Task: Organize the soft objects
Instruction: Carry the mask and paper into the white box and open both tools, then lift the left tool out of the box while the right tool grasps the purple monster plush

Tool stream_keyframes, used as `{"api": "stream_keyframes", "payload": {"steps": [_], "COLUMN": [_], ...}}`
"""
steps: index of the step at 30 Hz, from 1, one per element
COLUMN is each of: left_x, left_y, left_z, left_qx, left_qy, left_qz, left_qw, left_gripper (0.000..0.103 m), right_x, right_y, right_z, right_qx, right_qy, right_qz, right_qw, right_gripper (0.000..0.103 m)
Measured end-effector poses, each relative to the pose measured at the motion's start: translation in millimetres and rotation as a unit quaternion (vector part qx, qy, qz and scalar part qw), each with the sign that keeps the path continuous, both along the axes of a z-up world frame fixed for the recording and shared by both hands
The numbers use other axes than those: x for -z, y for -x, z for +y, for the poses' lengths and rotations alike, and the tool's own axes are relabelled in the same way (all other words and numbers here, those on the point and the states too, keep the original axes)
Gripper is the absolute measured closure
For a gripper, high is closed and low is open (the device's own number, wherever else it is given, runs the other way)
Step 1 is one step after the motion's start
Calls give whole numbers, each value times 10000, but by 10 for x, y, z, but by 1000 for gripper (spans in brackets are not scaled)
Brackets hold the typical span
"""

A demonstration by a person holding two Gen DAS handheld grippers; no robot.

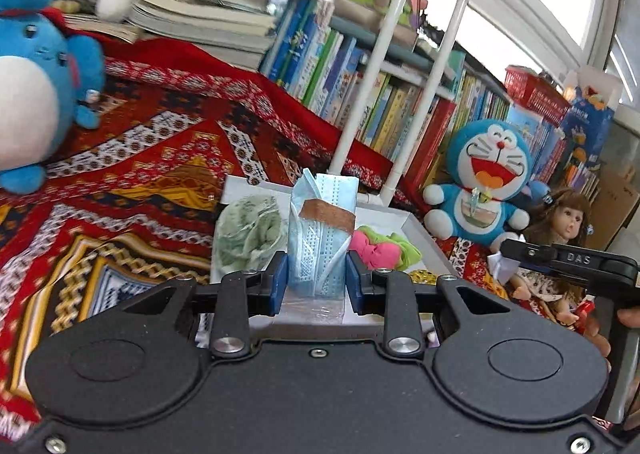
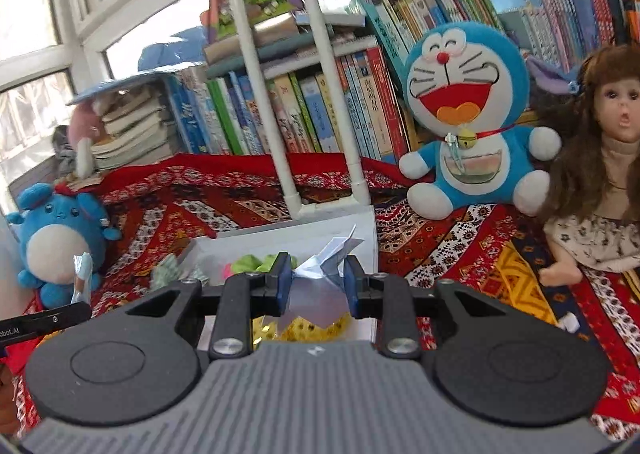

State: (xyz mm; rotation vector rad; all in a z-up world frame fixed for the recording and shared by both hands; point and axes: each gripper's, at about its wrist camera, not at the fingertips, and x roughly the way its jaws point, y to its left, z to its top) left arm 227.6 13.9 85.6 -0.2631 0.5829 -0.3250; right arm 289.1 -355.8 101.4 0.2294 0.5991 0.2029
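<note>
My left gripper [image 1: 316, 278] is shut on a folded blue face mask [image 1: 322, 230] with a brown strip across it, held upright above the white tray [image 1: 420, 230]. In the tray lie a green patterned cloth [image 1: 248, 238] and pink and green scrunchies [image 1: 384, 250]. My right gripper [image 2: 316, 282] is shut on a white folded paper crane [image 2: 324, 270] above the same tray [image 2: 280, 238]. The scrunchies [image 2: 248, 264] and a gold sequin piece [image 2: 316, 328] lie beneath it. The left gripper with the mask shows at the left edge of the right wrist view [image 2: 80, 278].
A Doraemon plush [image 2: 464, 114] and a doll [image 2: 600, 174] sit at the right on the red patterned cloth [image 2: 460, 238]. A blue round plush [image 2: 60, 238] sits at the left. Shelves of books [image 2: 320, 110] and a white pipe frame [image 2: 320, 94] stand behind the tray.
</note>
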Motion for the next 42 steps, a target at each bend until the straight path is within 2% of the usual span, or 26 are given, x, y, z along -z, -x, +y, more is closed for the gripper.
{"api": "stream_keyframes", "payload": {"steps": [6,13,18,22,25,27,28,29,32,36,42], "left_x": [142,234,291,357,364,348,336,321,255,141,-5], "left_y": [-435,-730,-927,-971,-971,-954,-937,-914,-833,-674,-324], "left_z": [-235,-447,-593,-637,-673,-680,-677,-671,-651,-624,-554], "left_qx": [61,248,224,233,246,284,318,342,345,350,459], "left_qy": [-372,-591,-845,-915,-988,-981,-961,-951,-943,-953,-933], "left_qz": [234,370,571,612,578,563,537,499,379,155,-110], "left_qw": [9990,9973,9945,9936,9931,9932,9934,9936,9942,9947,9945], "left_gripper": [74,74,74,74,73,71,71,69,62,52,43], "right_x": [244,340,426,559,594,581,567,551,497,436,274], "right_y": [-385,-671,-854,-927,-920,-905,-893,-879,-827,-722,-396], "right_z": [11,118,256,359,418,421,418,414,381,320,287], "right_qx": [193,221,242,197,176,139,125,116,75,21,-257], "right_qy": [-232,-296,-134,37,184,149,139,144,93,-27,177], "right_qz": [415,543,707,900,872,848,821,803,719,682,396], "right_qw": [9987,9978,9971,9957,9959,9962,9965,9966,9973,9977,9987], "right_gripper": [71,71,70,70,69,67,61,50,40,36,32]}}
